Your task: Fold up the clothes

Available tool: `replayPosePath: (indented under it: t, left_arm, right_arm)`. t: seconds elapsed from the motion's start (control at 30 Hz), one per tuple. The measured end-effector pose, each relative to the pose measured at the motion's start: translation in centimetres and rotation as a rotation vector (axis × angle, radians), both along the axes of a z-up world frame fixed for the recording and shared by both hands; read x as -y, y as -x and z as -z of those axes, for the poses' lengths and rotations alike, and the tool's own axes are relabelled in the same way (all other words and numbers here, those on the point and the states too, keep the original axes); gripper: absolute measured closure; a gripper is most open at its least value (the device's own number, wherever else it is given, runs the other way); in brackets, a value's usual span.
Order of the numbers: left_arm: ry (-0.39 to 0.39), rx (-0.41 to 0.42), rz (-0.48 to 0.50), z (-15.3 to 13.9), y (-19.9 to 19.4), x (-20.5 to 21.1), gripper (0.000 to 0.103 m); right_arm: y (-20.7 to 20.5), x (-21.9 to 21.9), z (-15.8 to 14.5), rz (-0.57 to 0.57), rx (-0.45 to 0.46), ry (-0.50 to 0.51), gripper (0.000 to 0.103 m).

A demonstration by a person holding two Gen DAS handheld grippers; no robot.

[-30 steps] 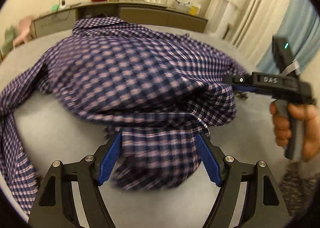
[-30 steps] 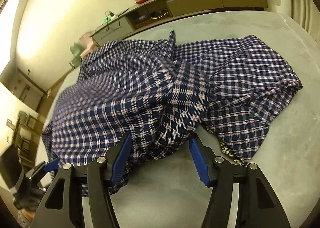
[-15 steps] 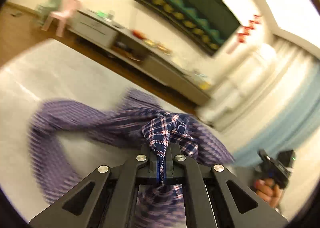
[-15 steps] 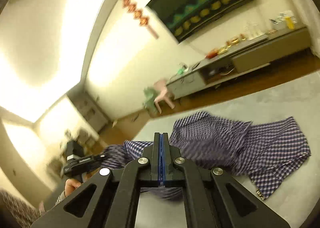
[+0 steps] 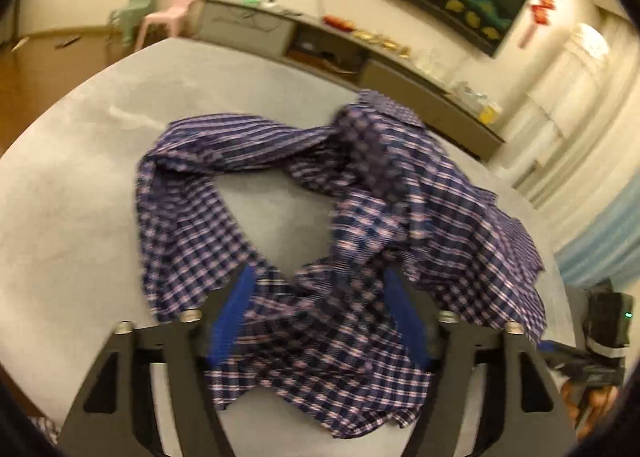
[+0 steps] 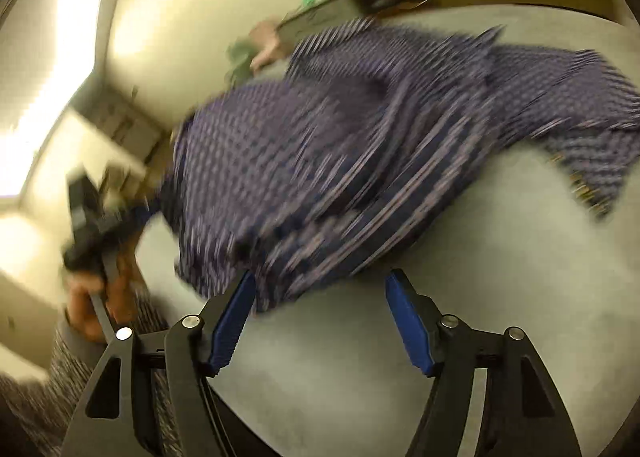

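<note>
A navy and pink checked shirt (image 5: pixel 420 193) lies crumpled on the grey table (image 5: pixel 72 197), one sleeve curving round to the left. My left gripper (image 5: pixel 320 277) is open, and a bunched fold of the shirt lies loose between its blue pads. The right wrist view is blurred. There the shirt (image 6: pixel 320 145) spreads across the table (image 6: pixel 500 277), and my right gripper (image 6: pixel 320 279) is open with the shirt's near edge by its left pad. The other gripper (image 6: pixel 92 225), held by a hand, shows at the left.
A long low sideboard (image 5: pixel 248 23) with small items stands against the far wall. A pink chair (image 5: pixel 168 21) is beside it. Pale and blue curtains (image 5: pixel 600 257) hang at the right. The right gripper's body (image 5: pixel 600 337) sits at the table's right edge.
Half a second ago both grippers were shut and raised, the left one pinching shirt fabric. Now both are open and low, and the shirt has dropped onto the table.
</note>
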State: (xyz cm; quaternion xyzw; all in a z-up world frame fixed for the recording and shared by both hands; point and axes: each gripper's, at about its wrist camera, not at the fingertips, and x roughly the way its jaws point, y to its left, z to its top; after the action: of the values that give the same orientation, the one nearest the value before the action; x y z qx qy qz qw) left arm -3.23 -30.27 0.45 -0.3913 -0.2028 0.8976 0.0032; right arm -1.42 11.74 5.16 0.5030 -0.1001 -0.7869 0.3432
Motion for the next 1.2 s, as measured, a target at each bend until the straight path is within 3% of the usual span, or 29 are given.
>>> replayPosePath:
  t: [0.13,0.17,0.2,0.23,0.27,0.3,0.33,0.47,0.53,0.6,0.7,0.77,0.83,0.87,0.9,0.93,0.97,1.0,1.03,1.1,1.17,1.2]
  left_arm:
    - [0.059,0.05,0.093,2.7,2.8,-3.6,0.026]
    - [0.103,0.053,0.114,3.2,2.8,-4.7,0.026]
    - [0.149,0.054,0.135,3.7,2.8,-5.7,0.026]
    - [0.226,0.051,0.151,4.0,2.8,-6.8,0.029]
    - [0.288,0.064,0.173,4.1,3.0,-7.6,0.07]
    - [0.341,0.075,0.193,4.2,3.2,-8.3,0.097]
    - [0.242,0.044,0.191,2.5,2.5,-7.0,0.099]
    - [-0.151,-0.078,0.179,-4.2,-0.3,-1.9,0.1]
    - [-0.197,-0.11,0.196,-7.3,-1.0,0.0,0.099]
    - [-0.238,-0.137,0.213,-10.3,-1.6,1.8,0.099]
    - [-0.095,0.074,0.258,-6.5,0.2,0.8,0.096]
    - [-0.008,0.215,0.315,-2.5,0.5,-0.8,0.094]
    - [0.113,0.256,0.356,-0.8,0.3,-2.9,0.09]
    - [0.149,0.237,0.367,-1.0,0.1,-3.3,0.09]
    - [0.165,0.206,0.361,-1.7,0.0,-3.2,0.089]
    - [0.18,0.175,0.355,-2.5,0.0,-3.0,0.086]
    - [0.195,0.144,0.349,-3.3,0.0,-2.9,0.081]
    - [0.191,0.112,0.342,-4.4,0.2,-2.5,0.077]
    - [0.186,0.08,0.335,-5.6,0.4,-2.2,0.073]
    - [0.167,0.034,0.336,-7.7,1.3,-1.2,0.053]
    - [0.185,0.012,0.316,-8.6,3.5,-0.9,0.046]
    - [0.204,0.025,0.292,-8.7,4.8,-0.7,0.046]
  right_arm:
    - [0.2,3.6,2.3,0.01,-0.044,-0.112,0.033]
    - [0.7,4.1,2.6,0.031,-0.072,-0.133,0.039]
    - [1.1,4.6,2.8,0.045,-0.096,-0.151,0.052]
    - [1.4,5.0,2.8,0.04,-0.111,-0.157,0.088]
    - [1.6,5.1,2.2,0.035,-0.13,-0.158,0.094]
    - [1.5,4.9,0.9,0.037,-0.157,-0.145,0.096]
    - [1.4,4.5,-0.6,0.04,-0.184,-0.127,0.097]
    - [-1.8,-1.0,-12.5,0.035,-0.312,0.155,0.098]
    - [-3.2,-4.7,-17.2,0.056,-0.365,0.257,0.098]
    - [-3.2,-7.0,-18.2,0.089,-0.369,0.259,0.098]
    - [-1.6,-9.1,-14.0,0.139,-0.257,0.152,0.096]
    - [0.6,-8.0,-8.2,0.187,-0.128,0.024,0.093]
    - [1.3,-7.1,-4.4,0.203,-0.058,-0.132,0.091]
    - [1.4,-6.9,-3.1,0.205,-0.039,-0.211,0.086]
    - [1.4,-6.6,-2.2,0.205,-0.035,-0.276,0.081]
    - [1.1,-6.4,-3.0,0.201,-0.073,-0.292,0.068]
    - [0.9,-6.5,-4.0,0.2,-0.109,-0.285,0.06]
    - [0.6,-6.9,-5.1,0.194,-0.138,-0.266,0.059]
    - [0.4,-8.1,-6.2,0.175,-0.144,-0.204,0.058]
    - [0.7,-8.7,-8.5,0.137,-0.15,-0.034,0.057]
    - [1.6,-8.5,-10.4,0.116,-0.16,0.11,0.044]
    - [2.4,-7.5,-11.2,0.127,-0.173,0.098,0.043]
